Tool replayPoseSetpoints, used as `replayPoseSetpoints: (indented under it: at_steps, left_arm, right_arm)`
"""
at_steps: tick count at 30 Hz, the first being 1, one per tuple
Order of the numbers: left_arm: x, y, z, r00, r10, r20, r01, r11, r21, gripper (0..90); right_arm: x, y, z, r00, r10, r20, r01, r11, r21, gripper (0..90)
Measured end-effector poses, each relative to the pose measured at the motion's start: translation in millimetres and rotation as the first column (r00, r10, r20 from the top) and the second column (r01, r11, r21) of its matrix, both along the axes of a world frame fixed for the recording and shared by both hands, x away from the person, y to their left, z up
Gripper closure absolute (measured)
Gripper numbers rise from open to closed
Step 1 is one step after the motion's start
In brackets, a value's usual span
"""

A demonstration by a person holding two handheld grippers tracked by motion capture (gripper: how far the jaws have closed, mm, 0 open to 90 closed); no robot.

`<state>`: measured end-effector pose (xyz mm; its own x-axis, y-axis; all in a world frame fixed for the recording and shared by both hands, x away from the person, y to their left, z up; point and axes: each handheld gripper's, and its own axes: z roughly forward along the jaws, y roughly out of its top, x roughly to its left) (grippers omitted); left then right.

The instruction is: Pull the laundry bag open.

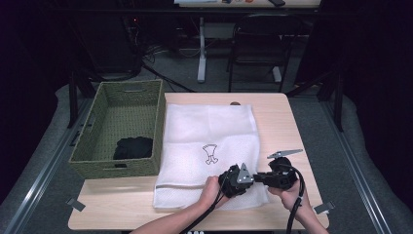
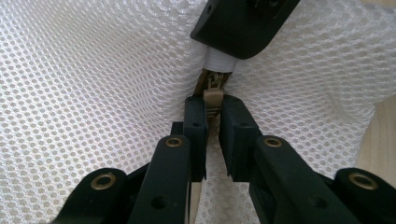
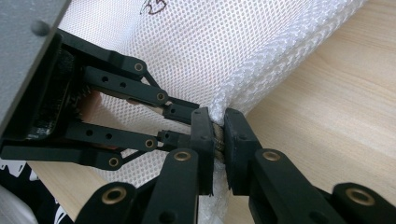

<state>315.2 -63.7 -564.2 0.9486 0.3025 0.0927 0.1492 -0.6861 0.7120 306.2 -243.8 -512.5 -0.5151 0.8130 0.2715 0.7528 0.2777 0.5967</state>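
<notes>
Slipping is the chief risk judged here: the tan zipper pull (image 2: 213, 95) is pinched only at its tip by the closed left tongs (image 2: 213, 114), so a sideways tug could let it be lost. The right tongs (image 3: 218, 140) are clamped on the zipper end at the corner of the white mesh laundry bag (image 1: 209, 146), and if that anchor is loosened the mesh would be bunched rather than the zipper run. The bag is laid flat on the worktop (image 1: 287, 122), its gripped corner at about five o'clock.

From the left gripper view, the pull and the teeth behind it are made plain; from the right gripper view, the left tongs' linkage beside the seam is shown. Farther off, only the high view takes in the woven basket (image 1: 97, 146) at nine o'clock, with a dark garment (image 1: 132, 147) inside it.
</notes>
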Motion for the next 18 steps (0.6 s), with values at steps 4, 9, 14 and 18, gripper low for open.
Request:
replayPoseSetpoints:
  at_steps: [4,9,14,18]
  left_arm:
    - [-0.1,1.6,2.6,0.9999,-0.010,-0.003,0.010,0.9999,0.014,82.0]
    - [-0.4,1.5,3.5,0.9998,-0.019,-0.006,0.019,0.9990,0.040,82.1]
    - [-1.5,0.6,0.6,0.9995,-0.026,-0.020,0.027,0.9984,0.049,82.1]
    - [-0.4,2.5,1.7,0.9994,-0.026,-0.025,0.026,0.9994,0.021,81.7]
  right_arm:
    - [-0.8,-0.2,0.6,0.9999,-0.006,0.009,0.006,1.000,-0.023,83.6]
    - [0.8,2.1,-2.8,1.0000,-0.002,-0.009,0.002,0.999,-0.035,80.1]
    - [3.4,3.4,-8.6,0.9989,0.003,-0.047,-0.005,0.999,-0.044,78.2]
    - [1.3,4.0,-4.8,0.9996,0.002,-0.028,-0.003,1.000,-0.028,83.7]
